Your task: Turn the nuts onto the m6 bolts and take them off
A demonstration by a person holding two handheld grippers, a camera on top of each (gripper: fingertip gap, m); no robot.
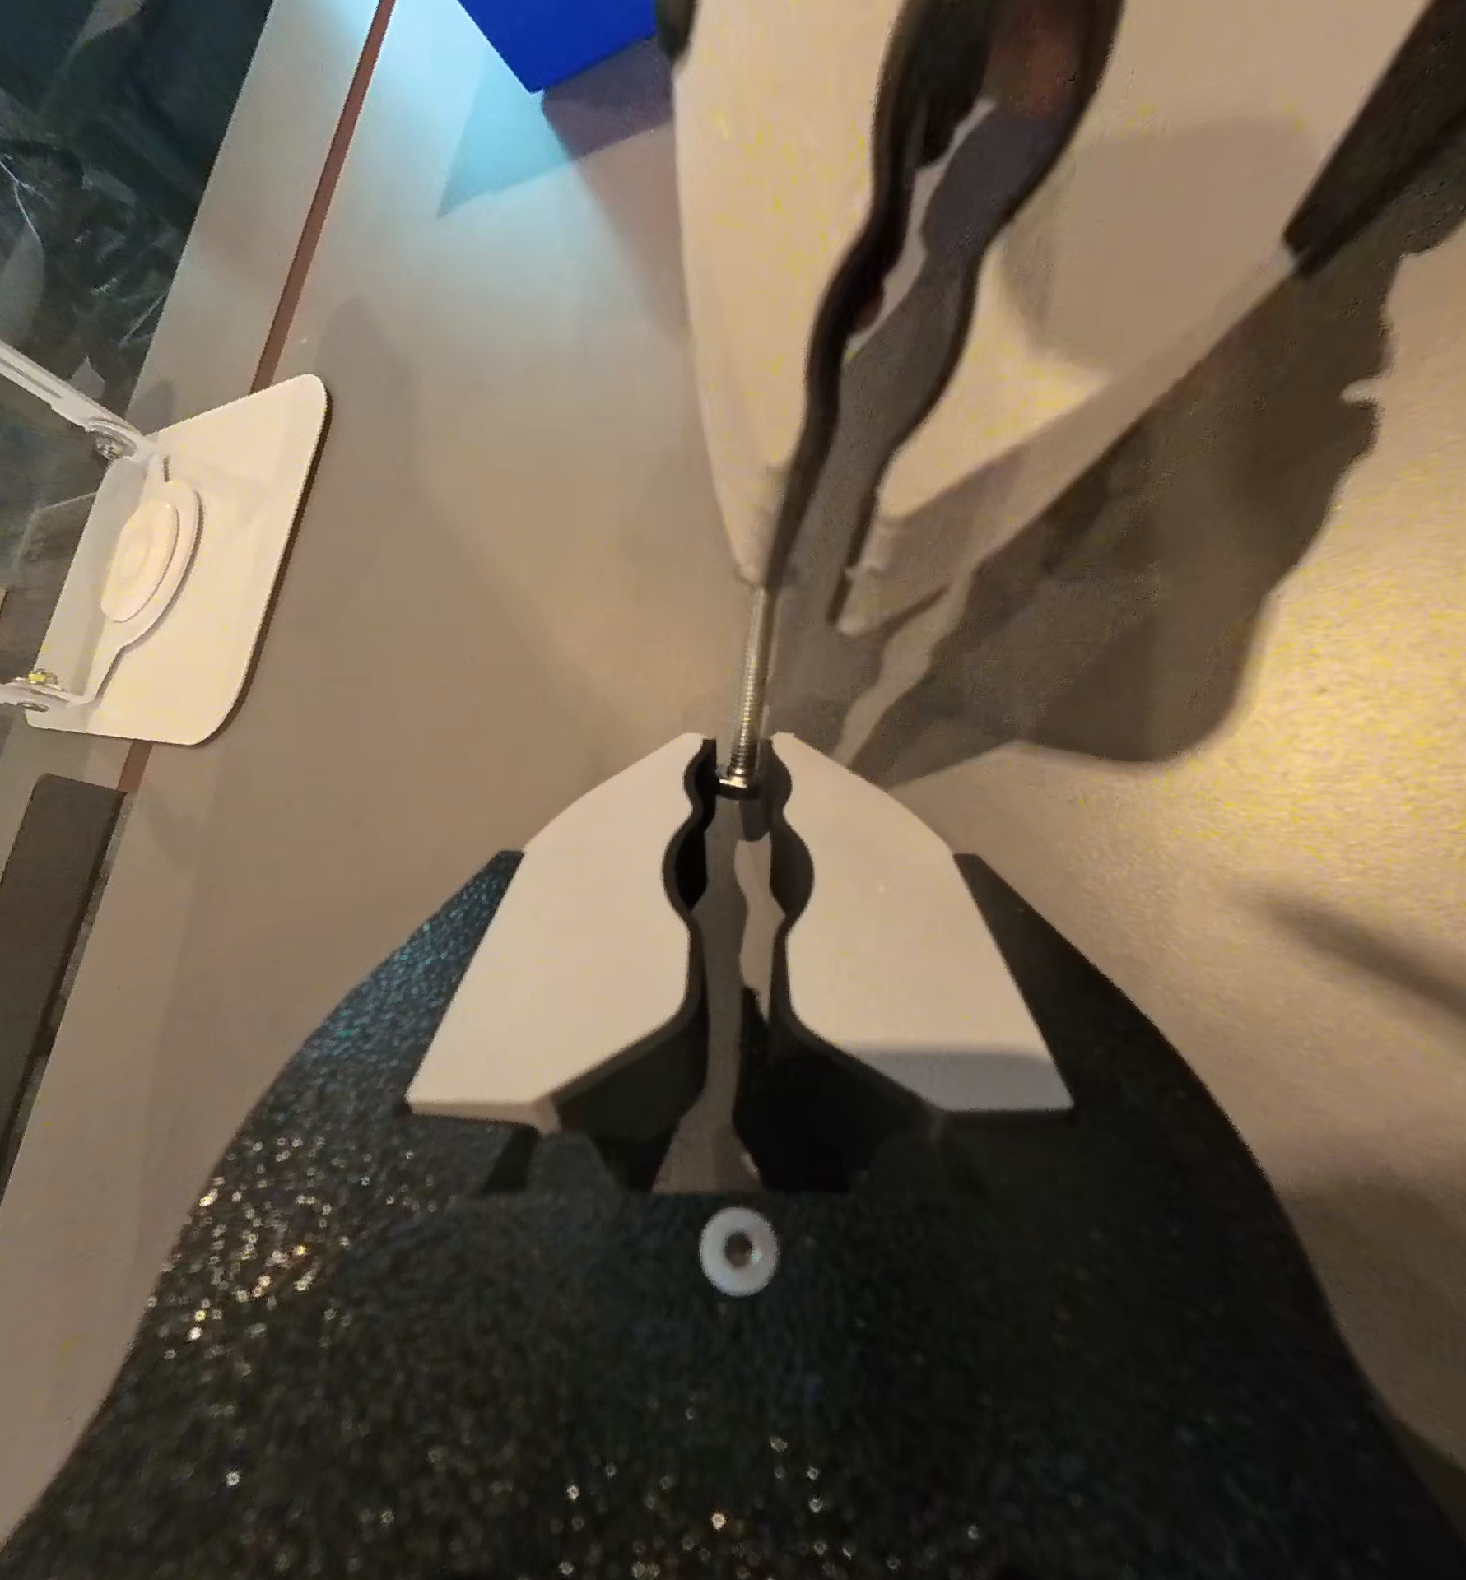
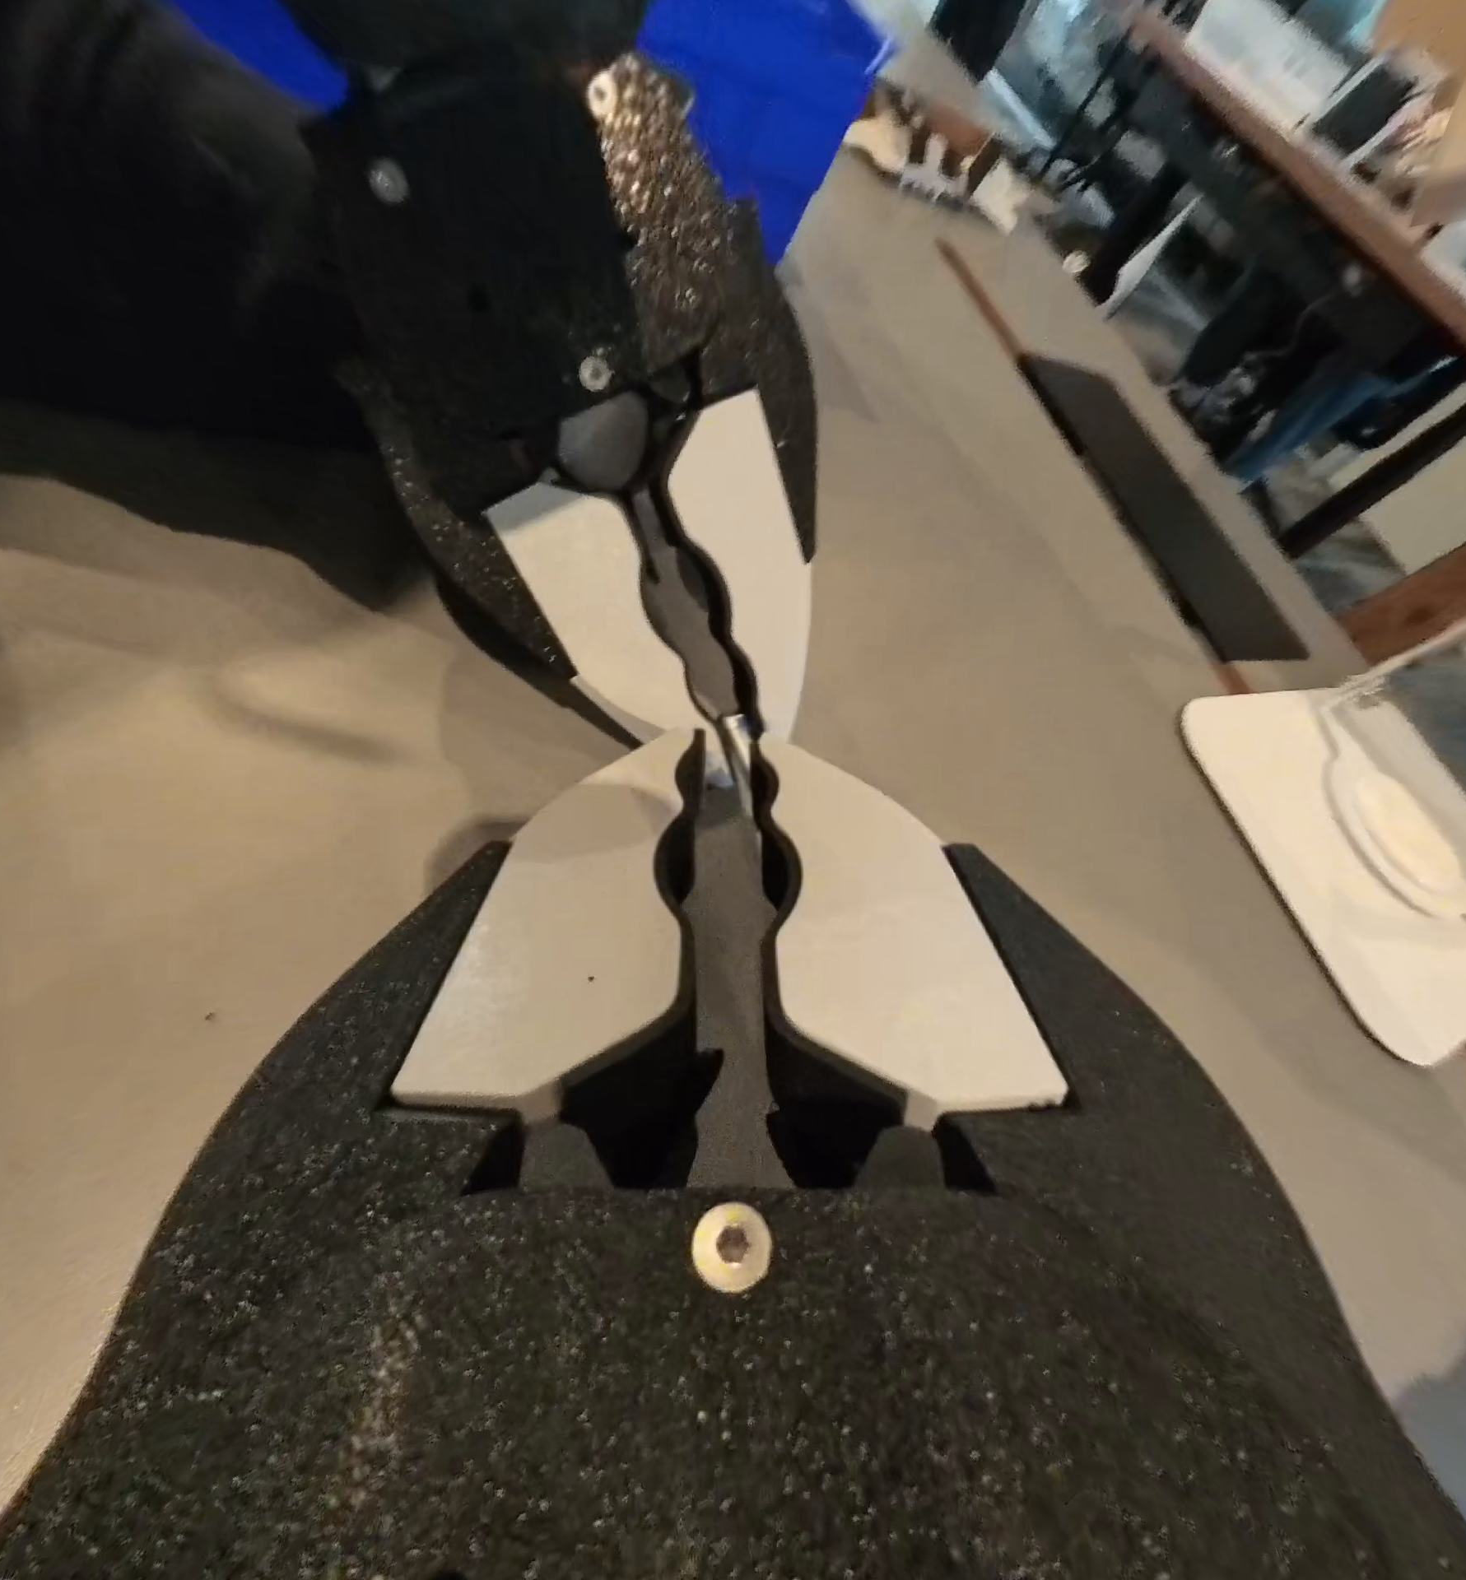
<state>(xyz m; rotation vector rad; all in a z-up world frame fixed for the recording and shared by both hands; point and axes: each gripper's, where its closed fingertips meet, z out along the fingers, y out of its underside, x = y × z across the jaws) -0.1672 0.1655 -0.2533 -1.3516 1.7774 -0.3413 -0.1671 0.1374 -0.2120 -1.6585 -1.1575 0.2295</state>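
A silver M6 bolt (image 1: 753,675) spans between my two grippers above the beige table (image 1: 473,513). My left gripper (image 1: 738,774) is shut on the hex nut (image 1: 736,781), which sits on the bolt's near end. My right gripper (image 1: 765,574) comes in from the top, shut on the bolt's far end. In the right wrist view my right gripper (image 2: 731,769) clamps the bolt (image 2: 738,745), seen almost end-on. The left gripper (image 2: 733,705) meets it tip to tip from above. The nut is hidden in that view.
A white base plate with a clear acrylic stand (image 1: 190,564) sits at the table's edge; it also shows in the right wrist view (image 2: 1345,863). A blue bin (image 2: 763,111) stands at the back. A black strip (image 2: 1157,504) lies along the table's brown-trimmed edge. My right fingertips sit around 5 centimetres from my left ones.
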